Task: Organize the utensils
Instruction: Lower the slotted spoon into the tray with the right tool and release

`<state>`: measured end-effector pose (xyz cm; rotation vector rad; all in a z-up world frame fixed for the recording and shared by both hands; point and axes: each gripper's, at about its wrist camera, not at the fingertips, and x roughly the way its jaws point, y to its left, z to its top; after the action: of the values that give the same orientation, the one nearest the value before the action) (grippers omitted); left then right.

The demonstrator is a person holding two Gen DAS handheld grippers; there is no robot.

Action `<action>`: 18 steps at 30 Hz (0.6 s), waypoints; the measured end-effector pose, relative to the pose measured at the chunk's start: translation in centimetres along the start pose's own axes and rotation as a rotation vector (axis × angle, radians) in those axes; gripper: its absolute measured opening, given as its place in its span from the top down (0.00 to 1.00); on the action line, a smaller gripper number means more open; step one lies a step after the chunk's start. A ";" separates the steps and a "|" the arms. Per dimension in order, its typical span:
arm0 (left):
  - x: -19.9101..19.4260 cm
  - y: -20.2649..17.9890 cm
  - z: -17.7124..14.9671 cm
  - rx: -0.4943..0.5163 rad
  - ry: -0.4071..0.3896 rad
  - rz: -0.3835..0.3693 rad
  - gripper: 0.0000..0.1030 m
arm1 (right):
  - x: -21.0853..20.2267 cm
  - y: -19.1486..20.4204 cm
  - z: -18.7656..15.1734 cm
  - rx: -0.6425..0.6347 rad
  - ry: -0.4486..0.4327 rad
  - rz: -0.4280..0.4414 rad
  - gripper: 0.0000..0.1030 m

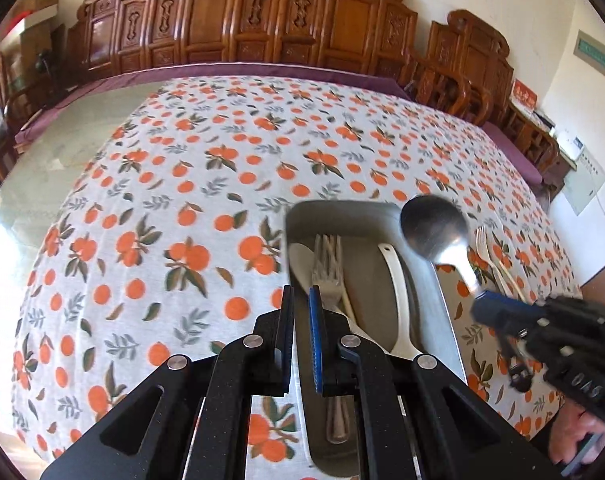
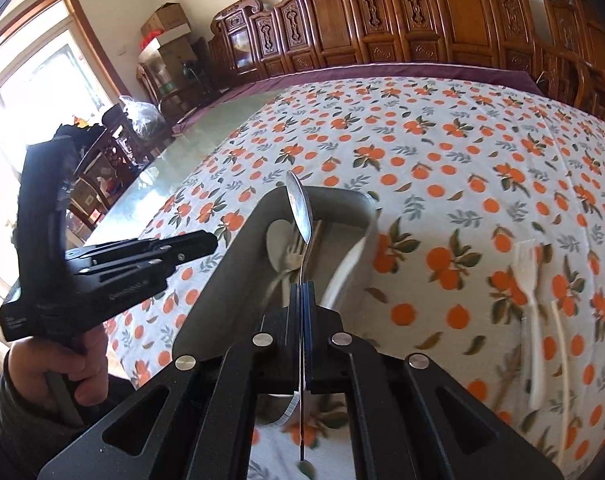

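Right tool (image 2: pixel 302 300) pinching a metal spoon (image 2: pixel 298 208) by the handle, fingers pressed together on it, bowl pointing forward and raised above the grey tray (image 2: pixel 222 280); probably held so in order to lower it into the tray beside the other utensils. Left tool (image 1: pixel 302 320) hovering over the near left part of the tray, fingers a little spread with nothing between them, perhaps waiting to steady the tray or to take the next piece. Inside the tray: a metal fork (image 1: pixel 328 264), a pale spoon (image 1: pixel 302 256) under it, and a white ladle (image 1: pixel 398 292) leaning along the right side. Spoon shiny, smooth, with a round bowl and a thin handle, so likely slippery in a narrow grip. On the surface with the orange-print cloth (image 2: pixel 442 160), to the right of the tray, two white plastic utensils (image 2: pixel 532 312) not yet sorted.
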<state>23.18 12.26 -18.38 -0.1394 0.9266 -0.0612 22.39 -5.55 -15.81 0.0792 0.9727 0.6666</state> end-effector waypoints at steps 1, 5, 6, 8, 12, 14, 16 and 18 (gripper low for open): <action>-0.1 0.2 0.0 -0.004 -0.003 0.002 0.94 | 0.5 0.4 0.0 0.004 0.003 -0.007 0.98; -0.7 1.1 0.2 -0.010 -0.021 0.020 0.94 | 2.3 1.4 0.1 0.012 0.015 -0.047 0.98; -0.7 1.2 0.2 -0.010 -0.024 0.025 0.94 | 2.6 1.6 0.1 0.015 0.017 -0.055 0.97; -0.9 1.5 0.2 -0.010 -0.030 0.032 0.94 | 3.4 1.9 0.2 0.019 0.023 -0.074 0.98; -1.1 1.8 0.4 -0.018 -0.037 0.033 0.94 | 5.0 2.9 0.3 0.002 0.026 -0.155 0.98; -1.0 1.9 0.4 -0.021 -0.036 0.032 0.94 | 5.5 3.2 0.3 -0.002 0.023 -0.197 0.98; -1.0 1.9 0.4 -0.021 -0.036 0.032 0.94 | 6.0 3.1 0.3 0.003 0.018 -0.236 0.98; -1.0 1.9 0.4 -0.021 -0.037 0.032 0.94 | 6.3 2.9 0.3 0.005 0.016 -0.261 0.98</action>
<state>22.84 14.32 -17.60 -0.1450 0.8926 -0.0191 23.62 0.37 -19.24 -0.0483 0.9796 0.4248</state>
